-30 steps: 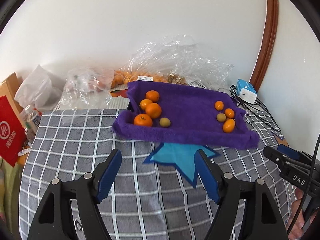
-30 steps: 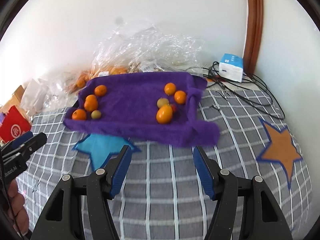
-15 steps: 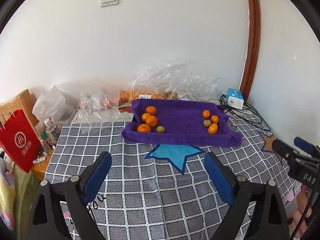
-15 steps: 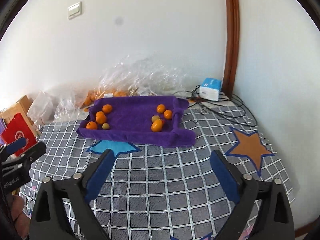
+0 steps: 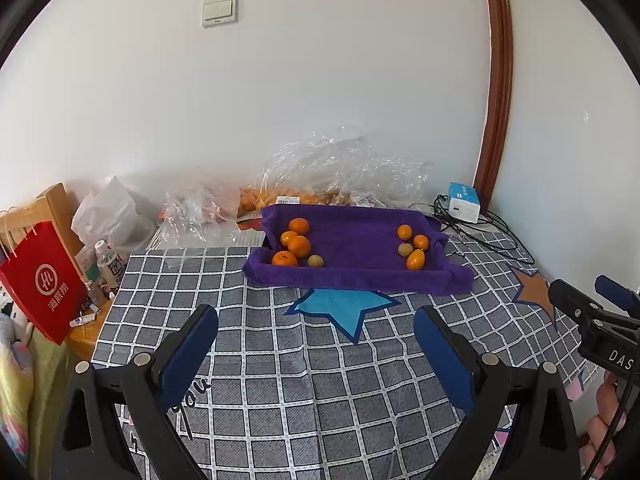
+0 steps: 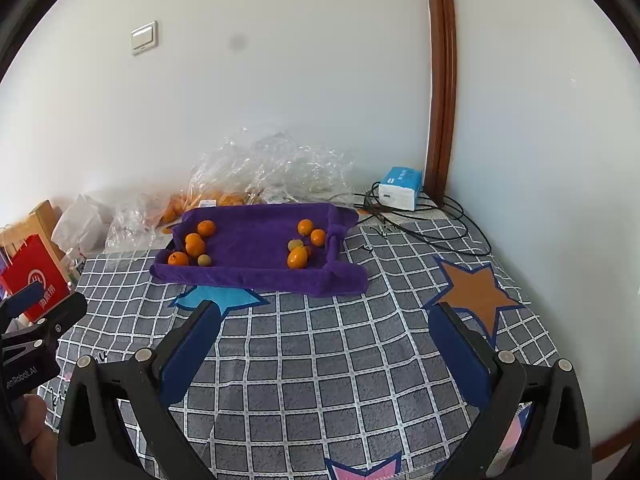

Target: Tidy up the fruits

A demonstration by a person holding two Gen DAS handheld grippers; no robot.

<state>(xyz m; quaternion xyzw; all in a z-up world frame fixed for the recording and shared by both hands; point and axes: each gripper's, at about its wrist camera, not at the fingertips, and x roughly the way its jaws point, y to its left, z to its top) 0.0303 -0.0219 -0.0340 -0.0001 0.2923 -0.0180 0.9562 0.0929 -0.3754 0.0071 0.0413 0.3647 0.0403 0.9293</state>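
Note:
A purple cloth tray (image 5: 360, 276) (image 6: 256, 276) lies at the far side of the checked tablecloth. Several oranges and one small green-brown fruit (image 5: 315, 261) sit at its left end (image 5: 299, 246) (image 6: 195, 247). Several smaller orange fruits and another greenish one sit at its right end (image 5: 415, 259) (image 6: 297, 257). My left gripper (image 5: 316, 320) is open and empty, well short of the tray. My right gripper (image 6: 326, 318) is open and empty, also well back. Each gripper shows at the edge of the other's view.
Crumpled clear plastic bags (image 5: 340, 172) with more oranges lie behind the tray by the wall. A white-blue box (image 5: 463, 202) and black cables (image 6: 432, 224) are at the back right. A red paper bag (image 5: 40, 280) and bottles stand off the table's left edge.
Both grippers have pulled back and up from the tray, so it looks smaller and farther. Both jaws have opened wider. The fruits have not moved.

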